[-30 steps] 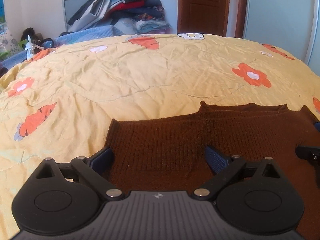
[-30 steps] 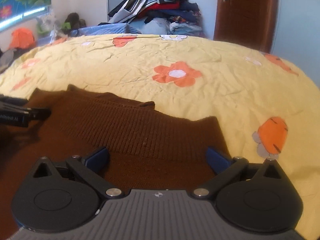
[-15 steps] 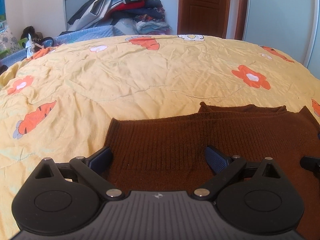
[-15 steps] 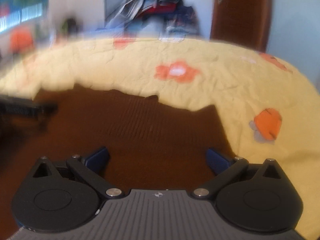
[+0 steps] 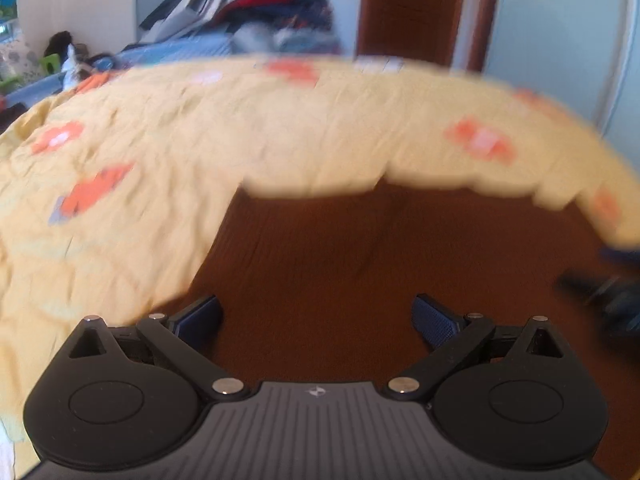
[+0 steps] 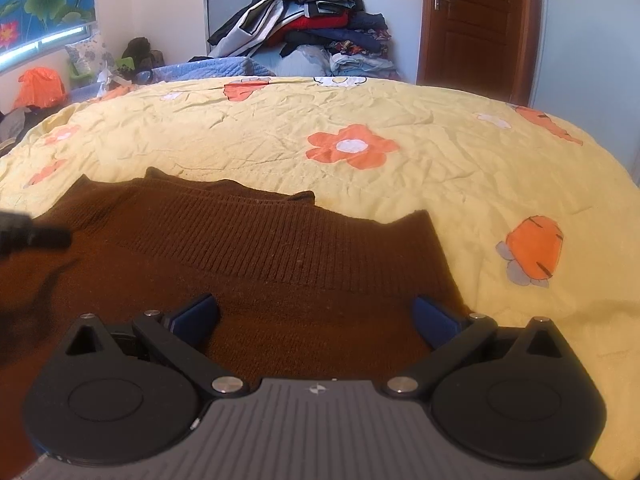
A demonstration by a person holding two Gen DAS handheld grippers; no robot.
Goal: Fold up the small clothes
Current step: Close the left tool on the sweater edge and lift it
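Observation:
A brown knitted sweater (image 6: 256, 248) lies flat on the yellow flowered bedspread (image 6: 440, 184); its ribbed band runs across the far side. It also shows, blurred, in the left wrist view (image 5: 360, 256). My left gripper (image 5: 318, 320) is open, low over the sweater near its left edge. My right gripper (image 6: 316, 316) is open, low over the sweater near its right edge. The left gripper's tip shows as a dark blur at the left of the right wrist view (image 6: 32, 236); the right gripper shows blurred at the right of the left wrist view (image 5: 604, 292).
A pile of clothes (image 6: 304, 28) is stacked beyond the bed's far edge. A brown door (image 6: 480, 24) stands at the back right. An orange bag (image 6: 40, 88) and clutter sit on the floor at the far left.
The left wrist view has gone blurred as the left gripper moves over the sweater. The right wrist view, blurred half a second ago, is sharp again. Both grippers stay open.

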